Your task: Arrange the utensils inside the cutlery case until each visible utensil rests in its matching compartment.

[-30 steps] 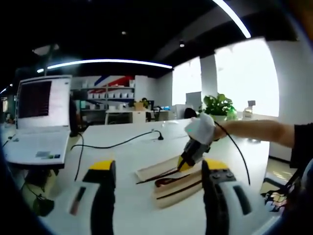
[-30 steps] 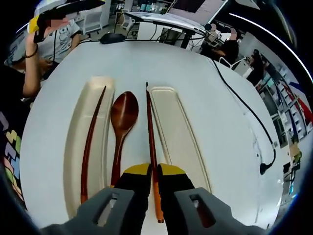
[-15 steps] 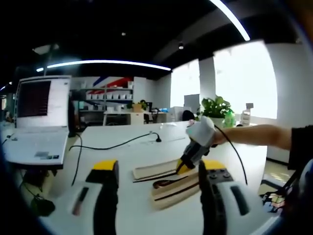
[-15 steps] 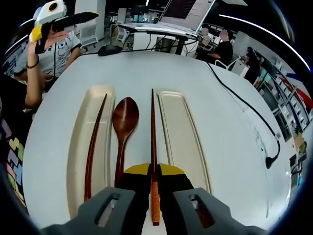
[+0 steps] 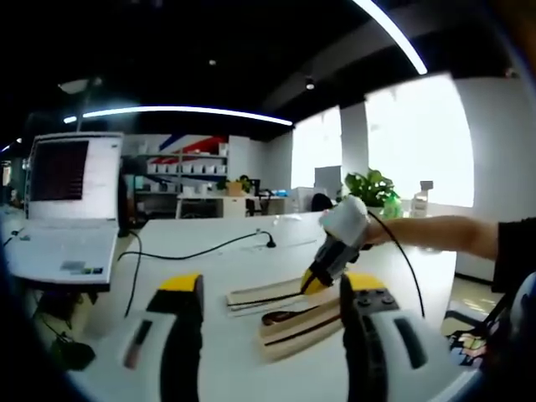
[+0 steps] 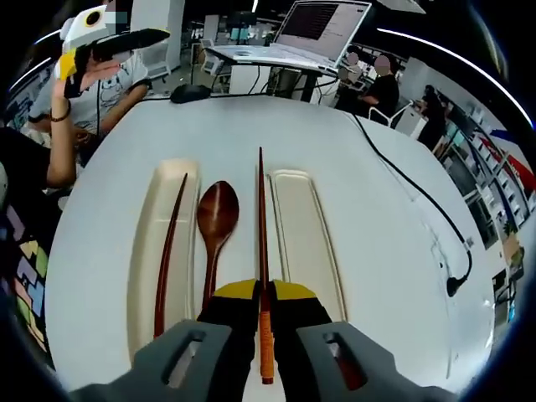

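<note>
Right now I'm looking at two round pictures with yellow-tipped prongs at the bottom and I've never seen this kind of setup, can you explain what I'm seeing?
No robot here: a person holds a hand-held gripper in each hand, and a fisheye camera rides on each, looking along its two prongs.

In the right gripper view, the right hand-held gripper is shut on a chopstick above a white table. Below lie two cream trays, halves of a cutlery case: the left tray holds a second chopstick, the right tray has nothing in it. A wooden spoon lies on the table between them.

In the left gripper view, the left hand-held gripper is open and holds nothing. It sees the same trays from the side, plus a laptop and a cable.
</note>
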Demonstrator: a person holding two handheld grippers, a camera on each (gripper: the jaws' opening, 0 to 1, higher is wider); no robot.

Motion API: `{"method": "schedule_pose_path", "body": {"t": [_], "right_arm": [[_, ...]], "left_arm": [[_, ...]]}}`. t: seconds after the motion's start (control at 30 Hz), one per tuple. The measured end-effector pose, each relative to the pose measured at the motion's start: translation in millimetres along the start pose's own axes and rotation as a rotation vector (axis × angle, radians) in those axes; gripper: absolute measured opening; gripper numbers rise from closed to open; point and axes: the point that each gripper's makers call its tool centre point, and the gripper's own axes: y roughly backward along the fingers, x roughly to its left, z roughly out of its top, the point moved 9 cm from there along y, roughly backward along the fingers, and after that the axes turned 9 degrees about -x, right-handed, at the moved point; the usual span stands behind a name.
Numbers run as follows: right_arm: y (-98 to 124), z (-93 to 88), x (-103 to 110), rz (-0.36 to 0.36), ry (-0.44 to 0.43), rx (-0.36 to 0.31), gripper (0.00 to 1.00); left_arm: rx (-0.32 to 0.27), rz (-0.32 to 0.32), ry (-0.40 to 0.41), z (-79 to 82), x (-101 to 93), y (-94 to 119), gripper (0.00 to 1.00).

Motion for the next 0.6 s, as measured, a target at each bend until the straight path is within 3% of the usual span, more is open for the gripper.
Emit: {"method": "schedule_pose_path", "body": {"t": [0.27,0.6], "right_arm": [[27.2,12.3,17.4,0.000,0.030,-0.007,0.03],[41.2,5.6,45.7,0.019,0.030,0.010,0.03]], "left_arm": [[0.006,0.003,0.000,-0.3,2.8,-0.3,0.69],[-0.003,0.015,0.005,0.9,2.2,1.0,0.69]]}}
